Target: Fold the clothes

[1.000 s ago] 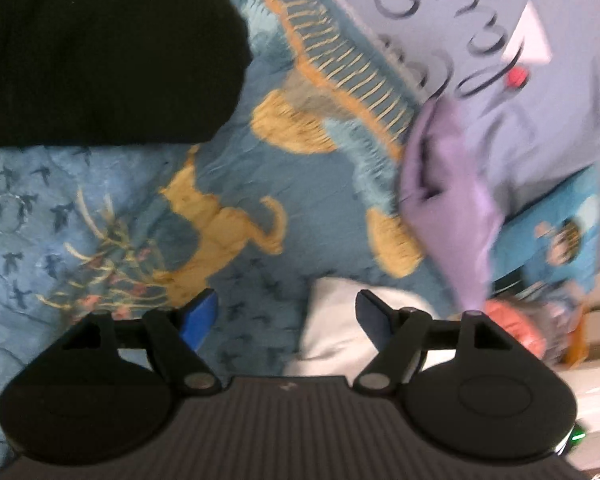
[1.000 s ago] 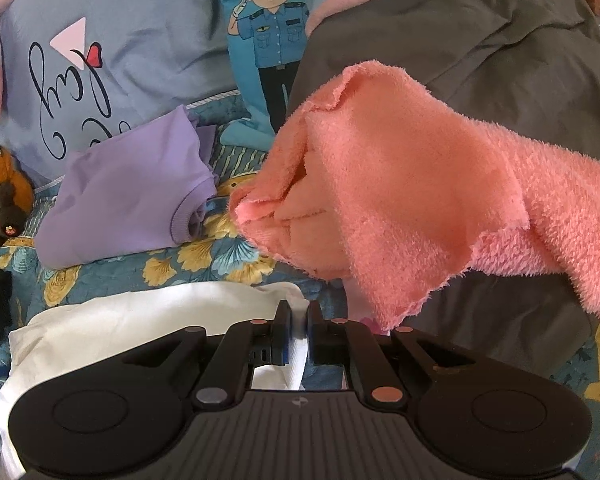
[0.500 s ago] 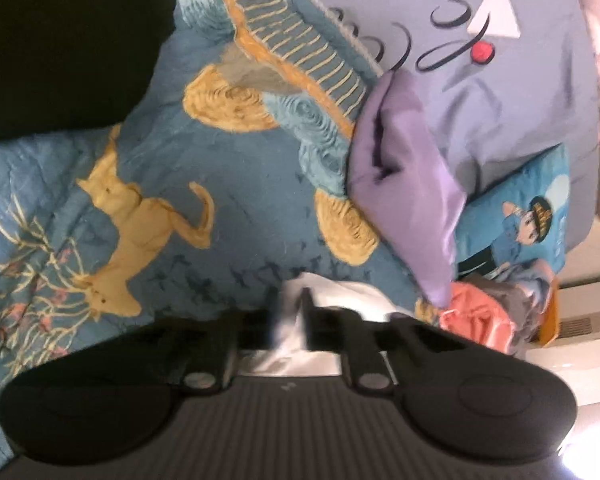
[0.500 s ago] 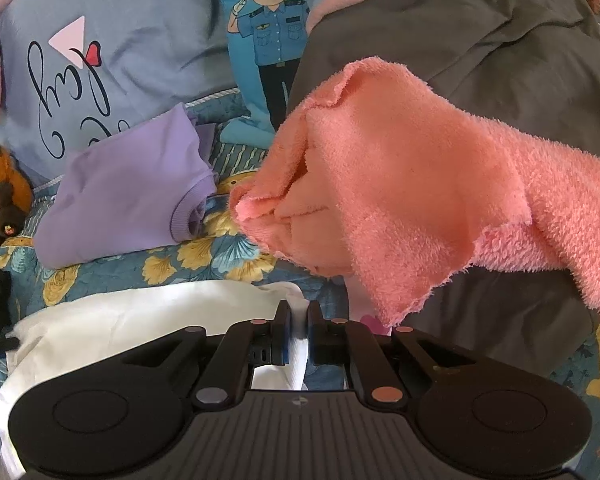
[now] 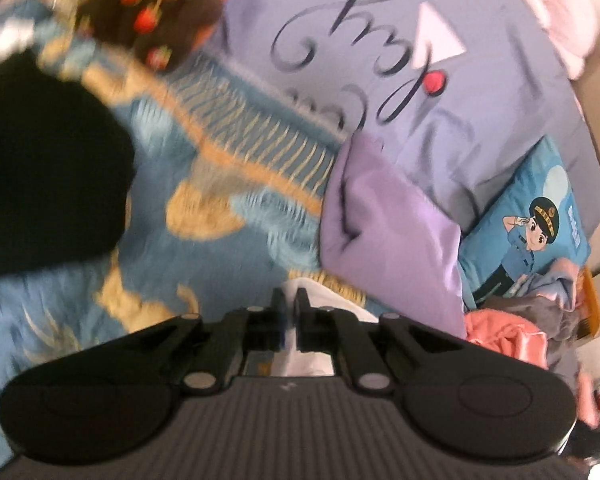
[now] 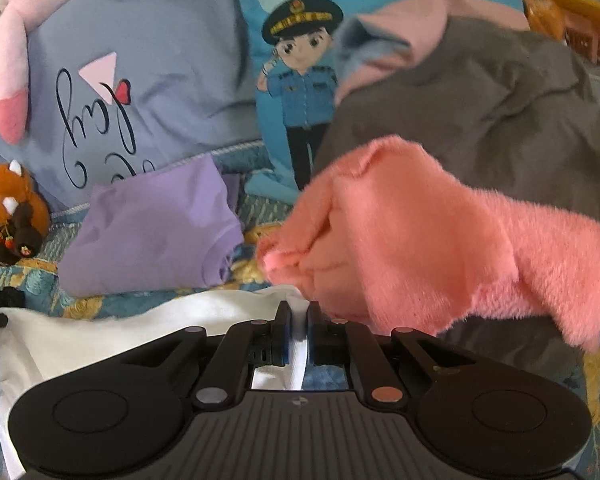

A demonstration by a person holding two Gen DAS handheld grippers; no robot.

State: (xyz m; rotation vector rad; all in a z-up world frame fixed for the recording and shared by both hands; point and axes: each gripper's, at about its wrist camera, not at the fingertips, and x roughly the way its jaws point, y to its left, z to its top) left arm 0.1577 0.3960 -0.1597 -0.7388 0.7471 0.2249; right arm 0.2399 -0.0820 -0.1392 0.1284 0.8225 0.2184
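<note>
A white garment [image 6: 100, 332] lies spread on the blue patterned bedspread [image 5: 236, 232]. In the right wrist view my right gripper [image 6: 298, 312] is shut on the garment's upper right corner, with white cloth pinched between the pads. In the left wrist view my left gripper [image 5: 290, 300] is shut on another corner of the white garment [image 5: 324, 300], whose cloth bunches up just beyond the fingertips. Most of the garment is hidden behind the gripper bodies.
A folded purple garment [image 6: 152, 236] lies beyond the white one. A fluffy pink towel [image 6: 420, 232] sits on a grey garment [image 6: 500, 100] to the right. Behind stand a grey-blue lettered pillow [image 6: 140, 80], a cartoon officer cushion [image 6: 300, 80] and a small plush toy [image 6: 12, 216]. A black garment [image 5: 40, 168] lies left.
My left gripper closed on a corner of the white garment, then lifted and rolled, so the pillows and plush toy came into view. My right gripper rose a little while staying shut.
</note>
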